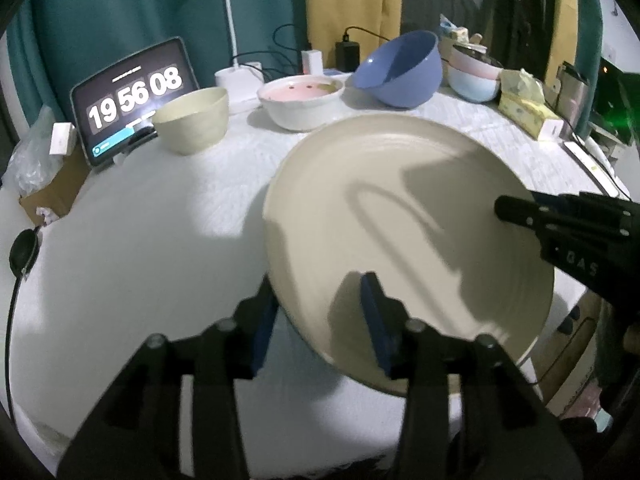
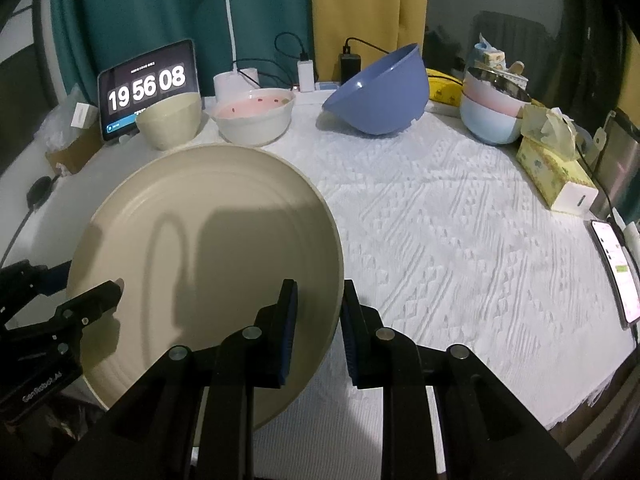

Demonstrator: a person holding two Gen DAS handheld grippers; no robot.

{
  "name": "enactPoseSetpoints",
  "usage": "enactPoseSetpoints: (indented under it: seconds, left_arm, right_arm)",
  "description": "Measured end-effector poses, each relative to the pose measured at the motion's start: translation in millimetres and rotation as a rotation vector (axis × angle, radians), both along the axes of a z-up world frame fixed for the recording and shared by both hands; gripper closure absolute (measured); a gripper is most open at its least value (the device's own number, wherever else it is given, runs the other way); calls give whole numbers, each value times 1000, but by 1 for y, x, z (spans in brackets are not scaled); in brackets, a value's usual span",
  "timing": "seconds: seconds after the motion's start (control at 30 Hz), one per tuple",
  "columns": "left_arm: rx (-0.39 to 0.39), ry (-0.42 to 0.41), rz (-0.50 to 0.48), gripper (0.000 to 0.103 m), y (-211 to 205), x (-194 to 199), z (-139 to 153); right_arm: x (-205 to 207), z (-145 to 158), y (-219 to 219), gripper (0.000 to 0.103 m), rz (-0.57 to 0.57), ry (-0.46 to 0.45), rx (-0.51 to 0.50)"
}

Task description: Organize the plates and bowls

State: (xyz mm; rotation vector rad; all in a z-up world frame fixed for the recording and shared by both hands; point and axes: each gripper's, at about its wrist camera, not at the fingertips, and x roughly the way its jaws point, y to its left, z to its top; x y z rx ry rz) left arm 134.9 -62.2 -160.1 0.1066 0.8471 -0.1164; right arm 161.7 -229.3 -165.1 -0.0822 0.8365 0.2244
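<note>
While both grippers meet at one cream plate (image 1: 408,236), that plate sits tilted over the near part of the bench (image 2: 460,240), its far rim raised above the white textured cloth (image 1: 160,240) and its near edge reaching past the bench edge. The left gripper (image 1: 320,320) straddles the plate's left rim with its blue-padded fingers (image 1: 376,320) one on each side; there is slack around the rim in the left wrist view, so the fingers stand loosely spread rather than pinching it. The right gripper (image 2: 318,332) has its fingers (image 2: 288,328) narrow and closed on the plate's right rim, one pad on the upper face and the other beneath the edge.

Along the far side of the bench stand the other dishes, well apart from the plate: a cream bowl (image 2: 170,122) upright in front of a tablet (image 2: 148,88) showing a clock, a white bowl with a pink inside (image 2: 254,118) just beside it, a blue bowl (image 2: 380,94) tipped on its side with its mouth toward the left, and a stack of pale pink and pale blue bowls (image 2: 490,114) farther right. A yellow tissue box (image 2: 552,176) lies near that stack, and a phone (image 2: 614,268) rests at the right edge of the bench. A white lamp (image 2: 230,20) rises behind the bowls.
</note>
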Motion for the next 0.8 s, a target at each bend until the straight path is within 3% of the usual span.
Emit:
enactPoseSetpoints:
  seconds: [0.33, 0.47, 0.73, 0.8]
  left_arm:
    - [-23, 21, 41, 54, 14, 0, -8]
    - [-62, 31, 68, 54, 20, 6, -11]
    - [-57, 16, 58, 55, 19, 14, -17]
    - [-58, 12, 46, 60, 17, 17, -17]
  right_arm:
    - [0, -4, -3, 79, -27, 5, -7]
    - [2, -8, -6, 72, -41, 16, -7]
    - [9, -19, 3, 75, -12, 33, -14]
    - [12, -19, 4, 76, -14, 27, -25]
